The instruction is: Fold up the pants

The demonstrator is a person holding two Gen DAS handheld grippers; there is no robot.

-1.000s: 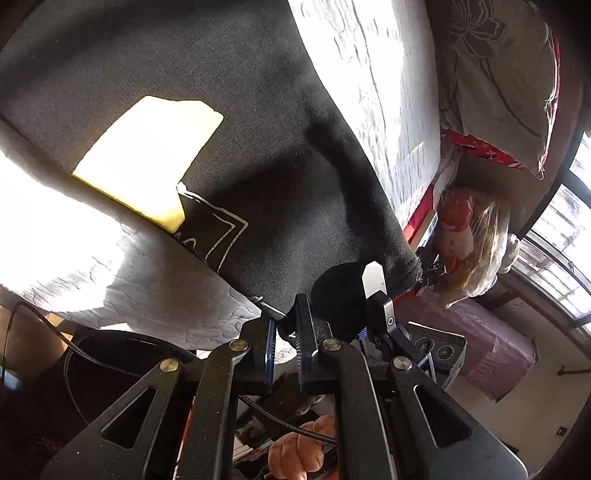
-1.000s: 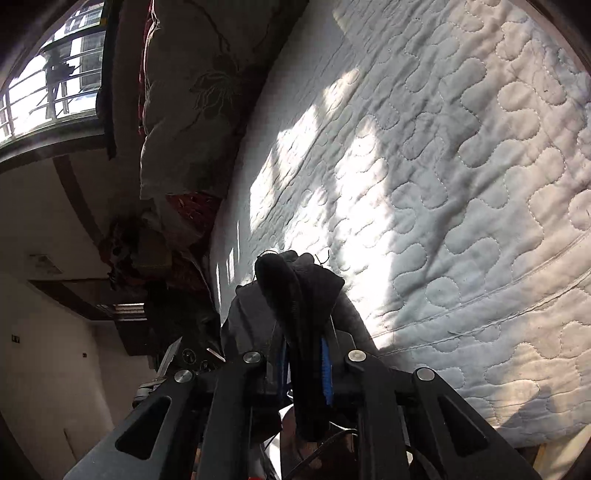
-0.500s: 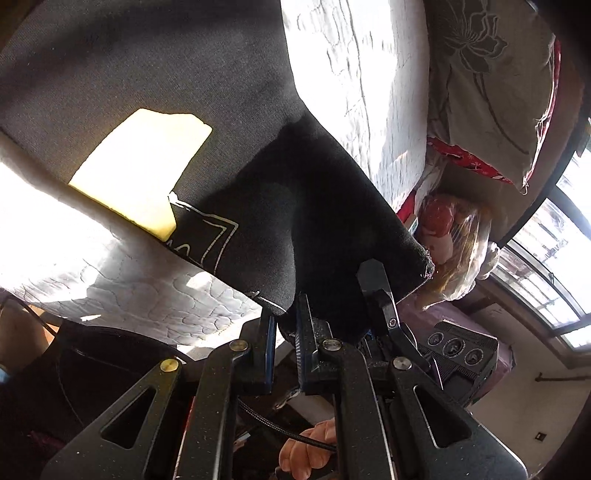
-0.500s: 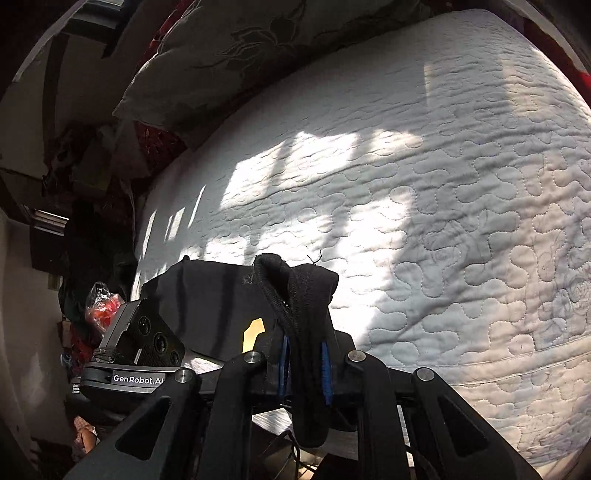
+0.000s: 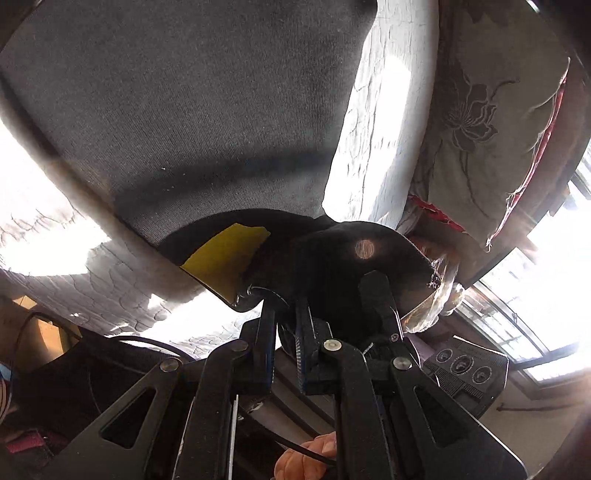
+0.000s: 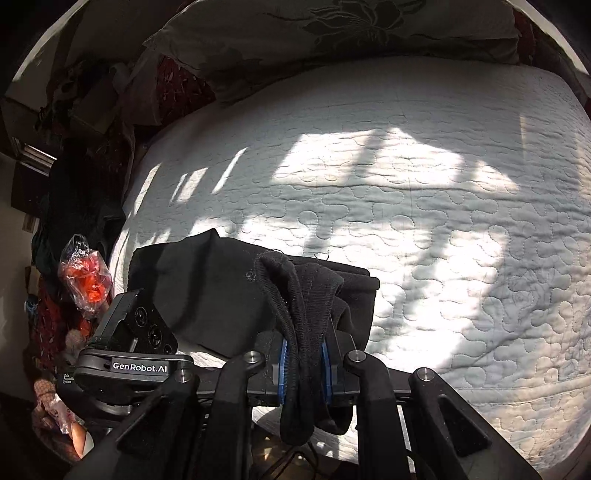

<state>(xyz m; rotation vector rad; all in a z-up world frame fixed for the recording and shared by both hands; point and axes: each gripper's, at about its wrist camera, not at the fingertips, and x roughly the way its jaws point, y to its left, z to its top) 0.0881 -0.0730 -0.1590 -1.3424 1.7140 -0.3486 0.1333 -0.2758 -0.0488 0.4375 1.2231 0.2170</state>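
Note:
The black pants (image 5: 192,110) lie on the white quilted bed (image 5: 373,147) and fill the upper left wrist view; a yellow patch (image 5: 225,258) shows at the folded near edge. My left gripper (image 5: 286,314) is shut on the pants' edge close to that patch. In the right wrist view the pants (image 6: 207,291) lie folded at the bed's near left corner. My right gripper (image 6: 304,354) is shut on a bunched black hem that stands up between the blue pads. The left gripper's body (image 6: 136,350) shows just left of it.
A grey flowered pillow (image 6: 332,33) lies at the head of the bed (image 6: 424,229). A plastic bag with red contents (image 6: 86,280) and dark clutter sit beside the bed's left side. A bright window (image 5: 546,295) is at the right of the left wrist view.
Both grippers have carried the pants' edge forward over the rest of the garment. The right wrist view has swung from sideways to level, and the folded pants now lie in front of it.

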